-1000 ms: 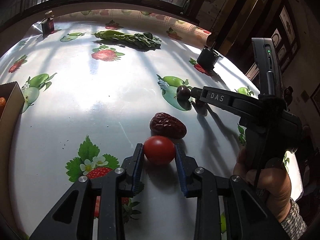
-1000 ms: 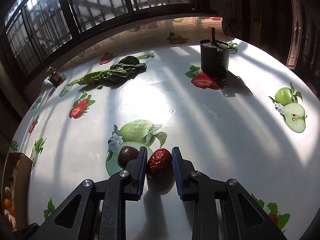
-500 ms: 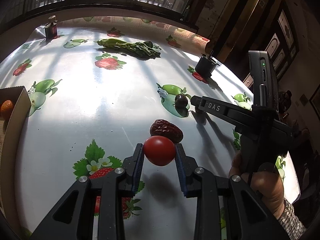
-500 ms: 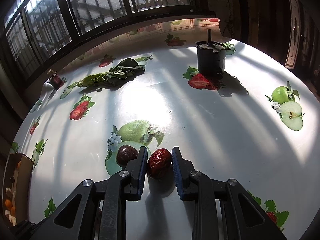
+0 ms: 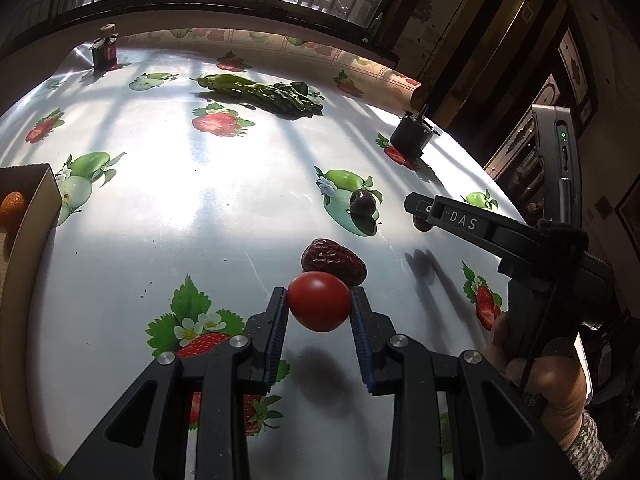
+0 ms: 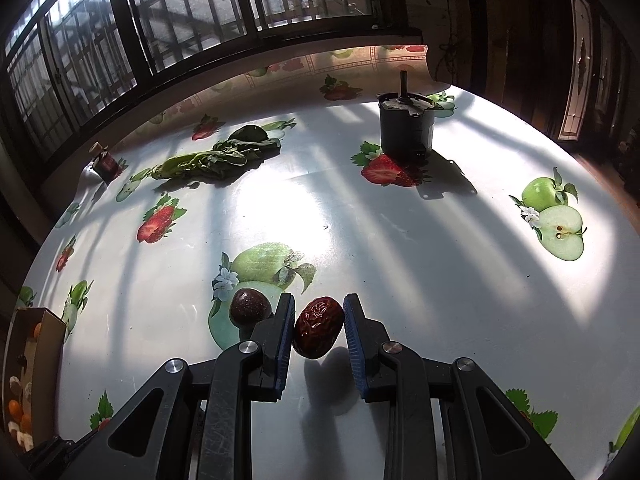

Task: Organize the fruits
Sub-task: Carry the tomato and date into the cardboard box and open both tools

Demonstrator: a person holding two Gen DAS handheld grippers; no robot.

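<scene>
2 grippers are working over the table [image 5: 160, 240]. The left gripper [image 5: 319, 312] is clamping 1 smooth red tomato [image 5: 319, 306] aloft; the right gripper [image 6: 319, 330] is pinching 1 wrinkled red date [image 6: 318, 327]. 1 more date [image 5: 333, 261] and 1 dark round fruit [image 6: 250, 306] are lying below.

Sunlight is streaming through the barred windows [image 6: 192, 20] at the top, striping the fruit-print tablecloth [image 6: 400, 240]; a dark wooden door [image 5: 480, 40] is sitting upper right.

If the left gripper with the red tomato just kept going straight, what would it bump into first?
Probably the wrinkly red date lying just beyond the tomato held in the left gripper. The gripper tilts down, so it might meet the tablecloth first; depth is unclear.
</scene>
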